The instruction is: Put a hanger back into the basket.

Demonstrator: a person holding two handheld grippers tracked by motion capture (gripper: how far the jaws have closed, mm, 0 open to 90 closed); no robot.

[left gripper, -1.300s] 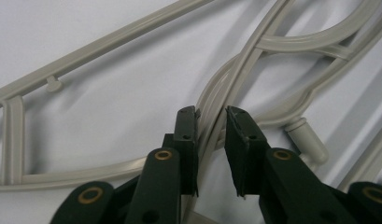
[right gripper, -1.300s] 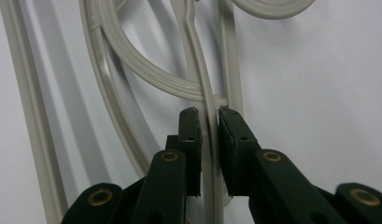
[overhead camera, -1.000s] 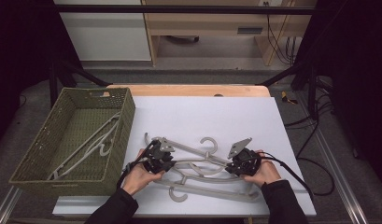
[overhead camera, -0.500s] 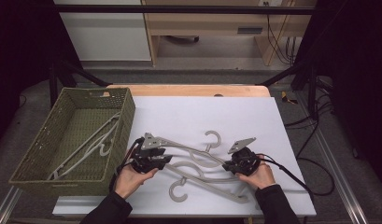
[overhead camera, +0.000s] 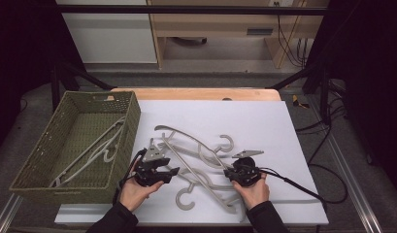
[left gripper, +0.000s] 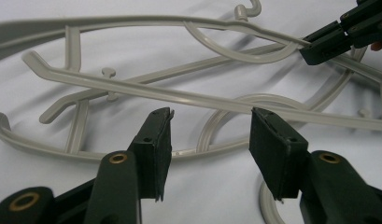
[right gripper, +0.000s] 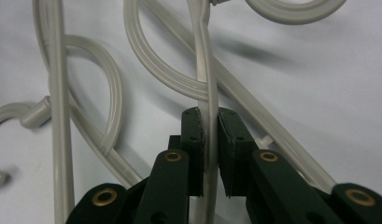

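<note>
Grey plastic hangers (overhead camera: 196, 165), several, tangled in a loose heap on the white table cover (overhead camera: 264, 121), front centre, between the two hands. Right gripper (right gripper: 208, 122): jaws clamped tight on a thin arm of one hanger (right gripper: 203, 60) at the heap's right edge. Left gripper (left gripper: 209, 135): jaws spread wide, nothing between them, low over the cover just short of a hanger bar (left gripper: 188, 97). Green woven basket (overhead camera: 45, 141), left of the heap, containing further hangers (overhead camera: 91, 148).
</note>
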